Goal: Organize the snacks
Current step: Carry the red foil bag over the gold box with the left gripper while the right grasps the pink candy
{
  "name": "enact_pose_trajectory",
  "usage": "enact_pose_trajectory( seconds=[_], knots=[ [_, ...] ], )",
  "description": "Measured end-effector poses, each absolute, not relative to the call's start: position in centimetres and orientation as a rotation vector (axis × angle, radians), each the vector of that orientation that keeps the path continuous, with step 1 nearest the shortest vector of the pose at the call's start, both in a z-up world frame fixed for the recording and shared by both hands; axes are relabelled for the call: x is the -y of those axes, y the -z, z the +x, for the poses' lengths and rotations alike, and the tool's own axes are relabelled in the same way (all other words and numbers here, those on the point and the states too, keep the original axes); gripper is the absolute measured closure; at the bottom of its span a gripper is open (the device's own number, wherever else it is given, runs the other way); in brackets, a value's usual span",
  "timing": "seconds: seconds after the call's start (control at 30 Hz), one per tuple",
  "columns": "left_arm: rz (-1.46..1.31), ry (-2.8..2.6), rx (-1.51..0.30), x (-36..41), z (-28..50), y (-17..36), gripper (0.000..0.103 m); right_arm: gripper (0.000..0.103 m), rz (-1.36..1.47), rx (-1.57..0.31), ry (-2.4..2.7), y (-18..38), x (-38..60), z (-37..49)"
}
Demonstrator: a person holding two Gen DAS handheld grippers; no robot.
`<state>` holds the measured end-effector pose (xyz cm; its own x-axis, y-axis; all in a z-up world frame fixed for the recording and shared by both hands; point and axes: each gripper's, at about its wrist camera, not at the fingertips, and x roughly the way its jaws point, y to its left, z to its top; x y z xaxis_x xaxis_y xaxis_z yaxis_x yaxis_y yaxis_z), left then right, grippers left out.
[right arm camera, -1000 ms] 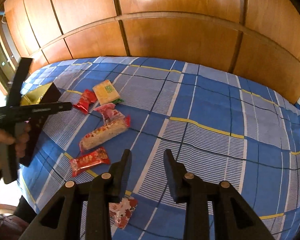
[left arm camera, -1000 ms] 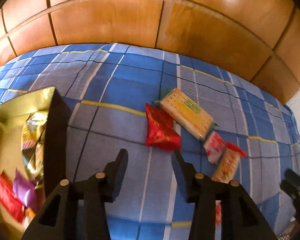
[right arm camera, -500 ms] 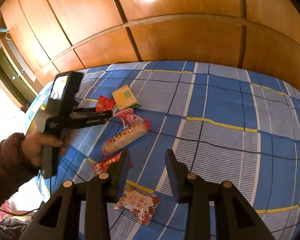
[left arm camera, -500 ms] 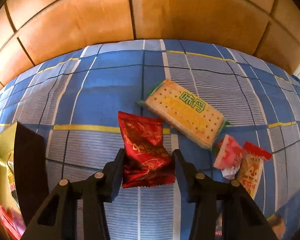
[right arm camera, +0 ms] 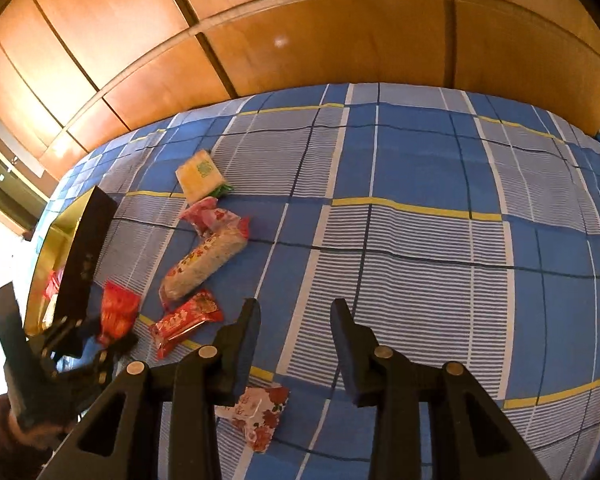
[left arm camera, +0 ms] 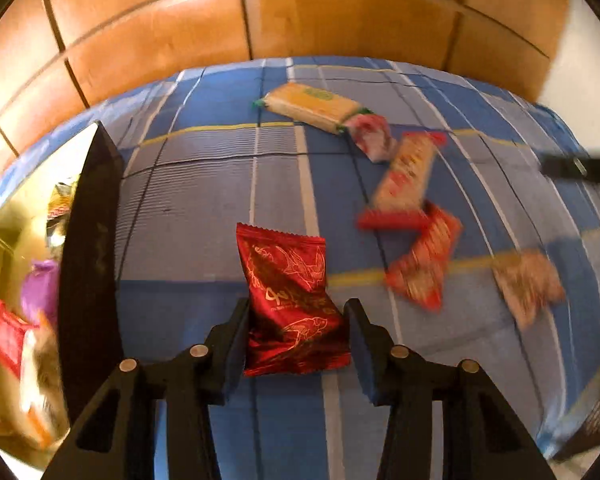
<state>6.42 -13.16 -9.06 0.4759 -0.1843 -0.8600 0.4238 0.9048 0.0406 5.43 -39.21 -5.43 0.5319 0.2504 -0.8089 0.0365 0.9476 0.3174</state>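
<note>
The bed, under its blue plaid sheet, carries the loose snacks, and the gold-lined box at its left edge already holds several. What has changed: the dark red packet, lying flat among the others a second ago, is now lifted clear of the sheet beside the box, so one more snack is on its way in. The left gripper tilts steeply down, its fingers clamped on the packet's lower end. The right gripper hangs over the sheet, fingers apart on nothing
</note>
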Motion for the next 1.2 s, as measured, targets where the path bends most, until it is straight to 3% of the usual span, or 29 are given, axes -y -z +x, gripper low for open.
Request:
enact_pose_trajectory(
  seconds=[0.33,0.53,0.77,1.13,1.2],
  knots=[
    [0.245,0.385,-0.957,11.9,4.5,8.8,0.056,0.066,0.253,-0.972,-0.183,5.1,36.1,6.5],
    [0.193,0.338,-0.849,9.9,4.1,4.2,0.056,0.066,0.101,-0.939,-0.253,4.0,30.9,10.0],
    [0.159,0.247,-0.722,7.1,3.6,-0.9,0.056,0.056,-0.068,-0.98,-0.239,5.4,27.2,14.3],
    [0.131,0.19,-0.689,4.4,3.2,-2.5,0.056,0.056,-0.117,-1.045,-0.215,8.1,25.9,16.2],
    [0.13,0.19,-0.691,4.3,3.2,-2.4,0.056,0.062,-0.124,-1.052,-0.215,8.4,25.7,16.3]
  ],
)
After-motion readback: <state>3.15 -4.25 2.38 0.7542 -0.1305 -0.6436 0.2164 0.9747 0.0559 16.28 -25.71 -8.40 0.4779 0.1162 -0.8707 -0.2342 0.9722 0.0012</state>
